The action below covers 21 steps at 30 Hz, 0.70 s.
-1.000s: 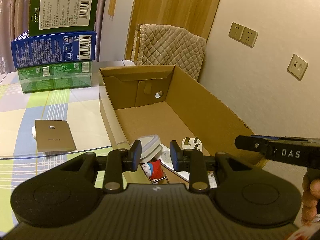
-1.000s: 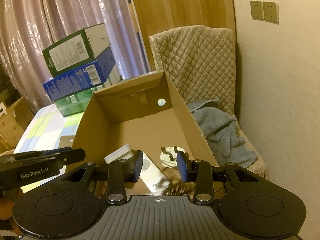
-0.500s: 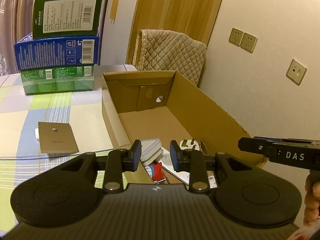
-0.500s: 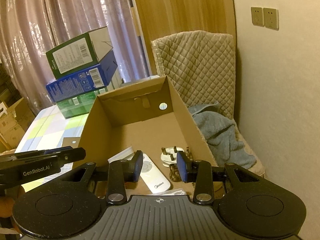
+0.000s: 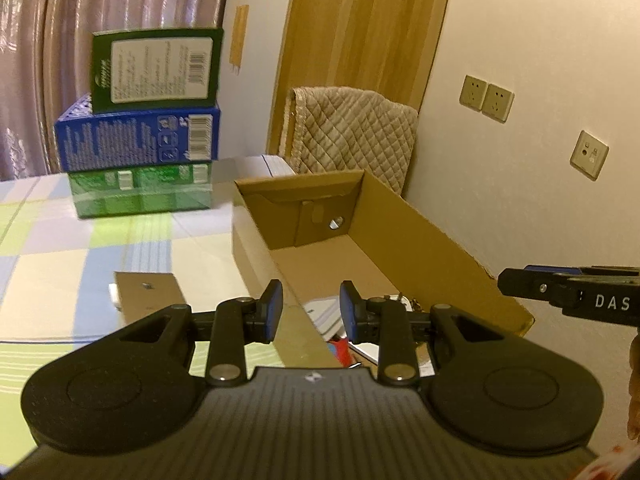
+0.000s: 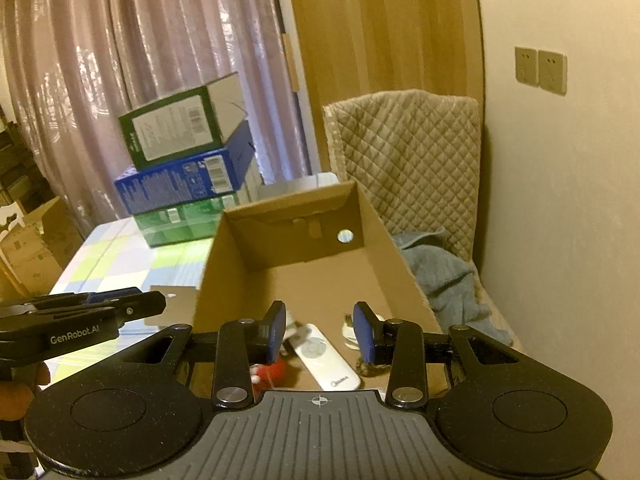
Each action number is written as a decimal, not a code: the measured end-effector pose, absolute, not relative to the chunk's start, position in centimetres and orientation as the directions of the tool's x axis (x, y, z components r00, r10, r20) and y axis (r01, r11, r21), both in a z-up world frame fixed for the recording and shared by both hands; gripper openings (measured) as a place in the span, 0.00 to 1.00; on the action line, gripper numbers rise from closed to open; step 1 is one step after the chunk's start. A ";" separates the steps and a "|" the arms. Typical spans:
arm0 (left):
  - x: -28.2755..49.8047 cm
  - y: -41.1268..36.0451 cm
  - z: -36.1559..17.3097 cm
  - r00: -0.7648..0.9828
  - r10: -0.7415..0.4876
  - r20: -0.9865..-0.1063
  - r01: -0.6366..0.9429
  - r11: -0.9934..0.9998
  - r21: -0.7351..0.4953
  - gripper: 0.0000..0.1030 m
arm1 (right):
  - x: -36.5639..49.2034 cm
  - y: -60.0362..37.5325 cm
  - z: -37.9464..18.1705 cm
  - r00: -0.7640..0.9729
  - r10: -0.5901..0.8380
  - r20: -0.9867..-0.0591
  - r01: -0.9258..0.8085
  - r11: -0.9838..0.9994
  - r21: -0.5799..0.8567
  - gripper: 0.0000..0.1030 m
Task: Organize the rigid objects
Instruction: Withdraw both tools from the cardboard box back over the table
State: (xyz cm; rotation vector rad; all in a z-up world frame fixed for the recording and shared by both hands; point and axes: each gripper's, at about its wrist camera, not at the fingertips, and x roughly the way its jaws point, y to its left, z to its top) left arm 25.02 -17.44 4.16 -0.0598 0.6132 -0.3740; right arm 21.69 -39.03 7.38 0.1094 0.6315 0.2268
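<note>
Both grippers are hovering empty over the near end of the cardboard box. The left gripper and right gripper are carrying nothing, jaws drawn in to their narrowest. A white remote, a plug and red bits are already lying in the box — one flat grey packet is waiting on the table at nine o'clock of the box, seemingly the last piece.

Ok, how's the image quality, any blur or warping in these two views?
Left wrist view: warm dim light, the stacked boxes slightly smeared, wall edges bowed by the fisheye. Right wrist view: curtain shows glare streaks, the cardboard box stays fairly sharp.
</note>
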 end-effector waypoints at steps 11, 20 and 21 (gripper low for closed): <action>23.1 -8.4 8.7 0.824 -0.256 -0.506 0.247 0.965 -0.087 0.26 | 19.7 -33.7 10.3 0.795 0.324 -0.513 -0.272 0.946 0.176 0.33; 21.4 0.2 9.1 0.850 -0.129 -0.511 0.128 0.991 -0.038 0.29 | 19.6 -28.3 10.9 0.772 0.395 -0.499 -0.350 0.918 0.185 0.33; 21.2 1.0 8.8 0.849 -0.119 -0.515 0.116 0.993 -0.038 0.29 | 19.6 -27.7 10.8 0.768 0.402 -0.499 -0.357 0.915 0.187 0.33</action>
